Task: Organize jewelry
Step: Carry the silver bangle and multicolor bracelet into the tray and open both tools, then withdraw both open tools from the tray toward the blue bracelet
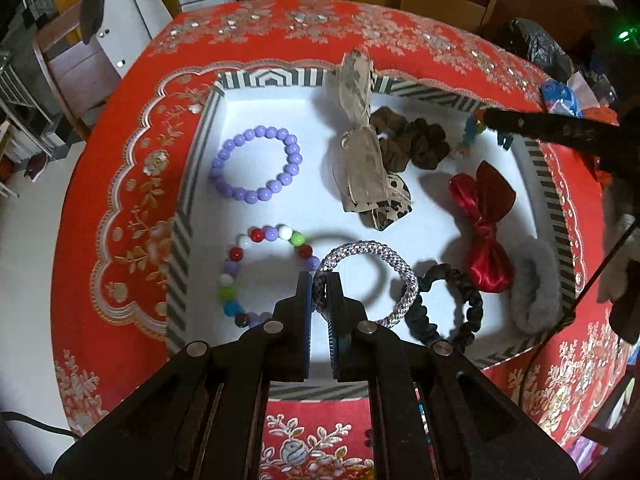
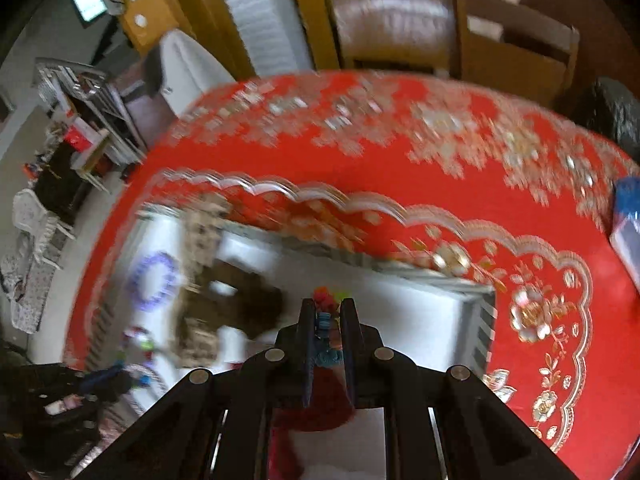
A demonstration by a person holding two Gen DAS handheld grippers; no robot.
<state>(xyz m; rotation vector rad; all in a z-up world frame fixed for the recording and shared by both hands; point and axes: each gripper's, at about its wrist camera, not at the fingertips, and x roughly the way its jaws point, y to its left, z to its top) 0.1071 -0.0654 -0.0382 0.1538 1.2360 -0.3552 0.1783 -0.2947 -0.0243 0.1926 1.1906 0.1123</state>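
A white tray with a striped rim (image 1: 178, 264) lies on the red tablecloth. My left gripper (image 1: 320, 294) is shut on a silver braided hair tie (image 1: 394, 268) and holds it over the tray's near side. A multicolour bead bracelet (image 1: 256, 268) lies left of it and a purple bead bracelet (image 1: 256, 164) lies further back. My right gripper (image 2: 327, 320) is shut on a small colourful teal and orange item (image 2: 326, 320) above the tray's far right part; its arm (image 1: 560, 132) crosses the left wrist view. The right wrist view is blurred.
In the tray lie a beige bow (image 1: 360, 136), a brown scrunchie (image 1: 412, 140), a red satin bow (image 1: 484, 216), a black scrunchie (image 1: 444, 308) and a grey fluffy tie (image 1: 534, 288). Chairs (image 1: 104, 40) stand around the table. Blue packaging (image 1: 560, 98) lies at the right.
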